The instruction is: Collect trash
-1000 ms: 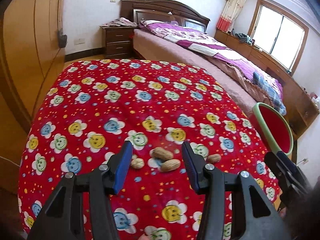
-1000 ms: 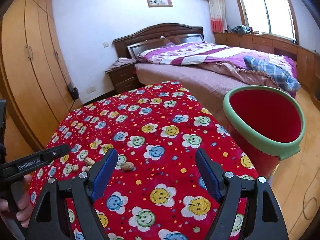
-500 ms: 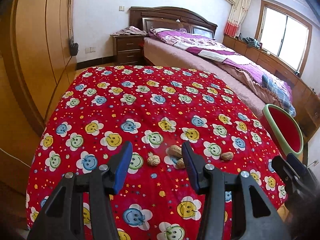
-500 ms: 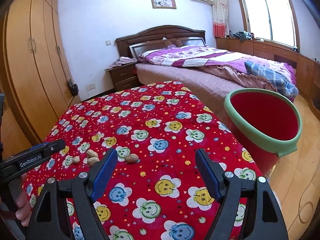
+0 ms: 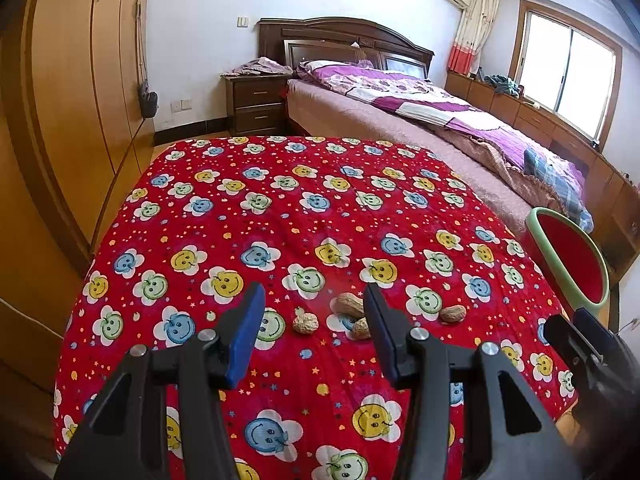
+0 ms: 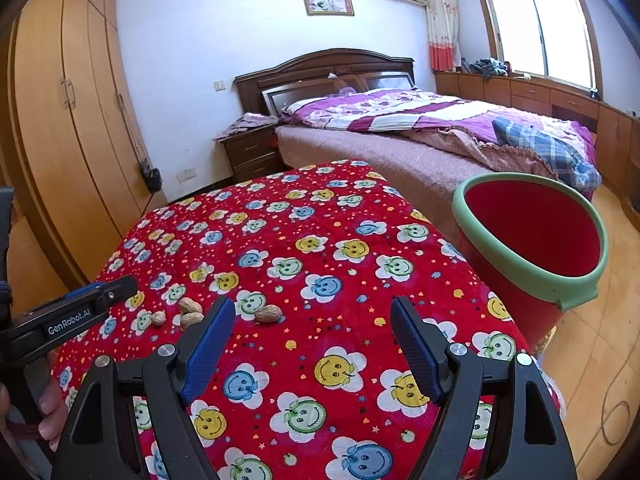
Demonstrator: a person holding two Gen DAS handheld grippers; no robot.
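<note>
Several peanut shells lie on the red flower-print cloth (image 5: 280,216): a round one (image 5: 305,323), two close together (image 5: 349,304), and one apart to the right (image 5: 453,313). My left gripper (image 5: 314,320) is open above the cloth, the shells just beyond its tips. The shells also show in the right wrist view (image 6: 191,312), with the lone one (image 6: 268,313). My right gripper (image 6: 312,328) is open and empty over the cloth. A red bin with a green rim (image 6: 576,292) stands at the table's right side; it also shows in the left wrist view (image 5: 560,256).
A bed (image 6: 420,140) lies behind the table and bin. A wooden wardrobe (image 5: 68,92) runs along the left. A nightstand (image 5: 256,104) stands by the headboard. The left gripper appears at the left edge of the right wrist view (image 6: 80,312).
Both grippers have pulled back and risen; the shells look smaller and farther off. Both stay open.
</note>
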